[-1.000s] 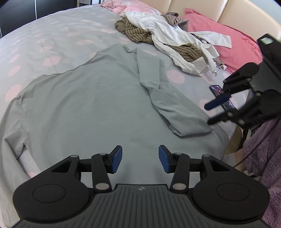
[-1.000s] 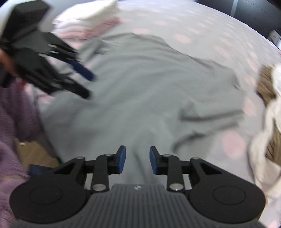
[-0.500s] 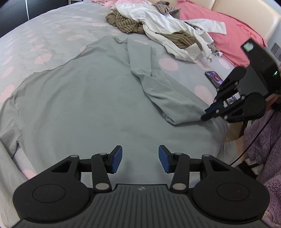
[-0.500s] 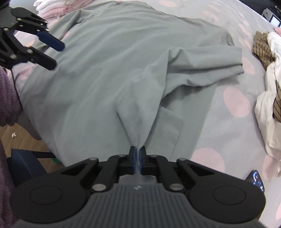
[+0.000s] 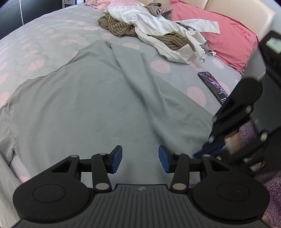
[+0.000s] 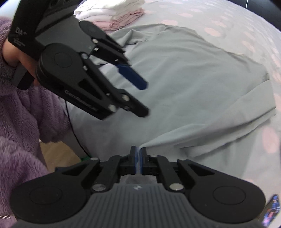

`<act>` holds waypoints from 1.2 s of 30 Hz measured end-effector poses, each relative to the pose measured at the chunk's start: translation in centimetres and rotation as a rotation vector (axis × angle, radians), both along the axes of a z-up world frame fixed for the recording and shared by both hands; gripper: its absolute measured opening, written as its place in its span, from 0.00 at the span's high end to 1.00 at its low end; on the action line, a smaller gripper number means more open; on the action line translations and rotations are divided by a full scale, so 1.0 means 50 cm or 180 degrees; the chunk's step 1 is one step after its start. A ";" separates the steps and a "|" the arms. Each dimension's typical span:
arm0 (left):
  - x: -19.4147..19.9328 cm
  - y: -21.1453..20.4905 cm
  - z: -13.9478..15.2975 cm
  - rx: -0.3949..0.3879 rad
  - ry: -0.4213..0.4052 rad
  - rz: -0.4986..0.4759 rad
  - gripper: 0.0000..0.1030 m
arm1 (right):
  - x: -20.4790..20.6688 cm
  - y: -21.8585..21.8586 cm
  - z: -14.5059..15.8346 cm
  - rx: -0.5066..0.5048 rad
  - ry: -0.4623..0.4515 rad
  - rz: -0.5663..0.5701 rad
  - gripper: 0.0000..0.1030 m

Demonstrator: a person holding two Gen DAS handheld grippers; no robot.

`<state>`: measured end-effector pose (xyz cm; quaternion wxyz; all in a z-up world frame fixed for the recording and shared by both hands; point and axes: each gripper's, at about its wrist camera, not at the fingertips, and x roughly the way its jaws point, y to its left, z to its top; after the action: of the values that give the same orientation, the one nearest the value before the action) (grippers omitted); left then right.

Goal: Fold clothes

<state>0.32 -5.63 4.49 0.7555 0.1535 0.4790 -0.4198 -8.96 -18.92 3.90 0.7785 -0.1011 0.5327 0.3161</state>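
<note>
Stretched taut now, the grey shirt's point(image 6: 184, 84) sleeve is pinched by the right gripper point(image 6: 138, 160); left gripper point(image 5: 140, 158) hangs spread.

Bed point(image 5: 52, 26) with grey, pink-dotted cover fills the room. Beige padded headboard point(image 5: 237, 10) behind a pink pillow point(image 5: 233, 38). Wood floor point(image 6: 58, 154) beside bed. Even daylight.

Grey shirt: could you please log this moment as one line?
right gripper: shut on grey shirt | left gripper: open, empty | bed
</note>
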 end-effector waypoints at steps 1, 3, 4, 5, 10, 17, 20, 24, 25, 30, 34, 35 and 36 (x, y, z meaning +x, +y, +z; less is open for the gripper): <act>-0.001 0.001 0.001 -0.0015 0.0007 0.0004 0.58 | 0.000 0.003 -0.005 0.0010 0.0029 0.0013 0.88; -0.003 0.005 -0.001 -0.0073 0.0057 0.0046 0.58 | -0.005 -0.002 -0.008 0.0007 0.0054 0.0018 0.88; -0.004 0.007 -0.004 -0.0111 0.0099 0.0080 0.58 | -0.008 -0.006 -0.008 0.0004 0.0064 0.0018 0.87; -0.006 0.009 -0.008 -0.0152 0.0158 0.0111 0.58 | -0.010 -0.012 -0.009 -0.0002 0.0071 -0.0008 0.82; -0.028 0.002 -0.040 -0.0191 0.0347 0.0094 0.58 | -0.021 -0.054 -0.026 -0.0073 0.0114 -0.0245 0.75; -0.054 -0.025 -0.094 -0.0009 0.0423 -0.0093 0.61 | -0.026 -0.085 -0.075 -0.0165 0.0260 -0.0589 0.72; -0.058 -0.032 -0.113 0.0102 0.0473 -0.0210 0.80 | -0.029 -0.086 -0.089 -0.0187 0.0281 -0.0596 0.66; -0.052 -0.015 -0.101 0.0008 0.0475 -0.0140 0.98 | -0.031 -0.089 -0.095 -0.0217 0.0222 -0.0578 0.59; -0.049 -0.007 -0.093 -0.0049 0.0486 -0.0097 0.99 | -0.031 -0.093 -0.094 -0.0217 0.0216 -0.0591 0.59; -0.020 0.055 -0.044 -0.0430 0.0451 0.0285 0.99 | -0.028 -0.113 -0.087 -0.0253 0.0168 -0.0696 0.58; 0.012 0.127 -0.009 -0.0704 0.0414 0.0758 0.99 | -0.003 -0.140 -0.077 -0.0320 0.0022 -0.0853 0.57; 0.018 0.143 -0.002 -0.0740 0.0391 0.0865 0.99 | 0.006 -0.152 -0.073 -0.0325 -0.0030 -0.0923 0.57; 0.022 0.158 0.005 -0.0773 0.0371 0.0968 0.99 | 0.016 -0.167 -0.067 -0.0325 -0.0090 -0.1017 0.57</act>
<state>1.41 2.27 4.73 0.7941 -0.0375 0.4855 -0.3638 -8.15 -27.29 0.53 0.8202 -0.0589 0.5463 0.1594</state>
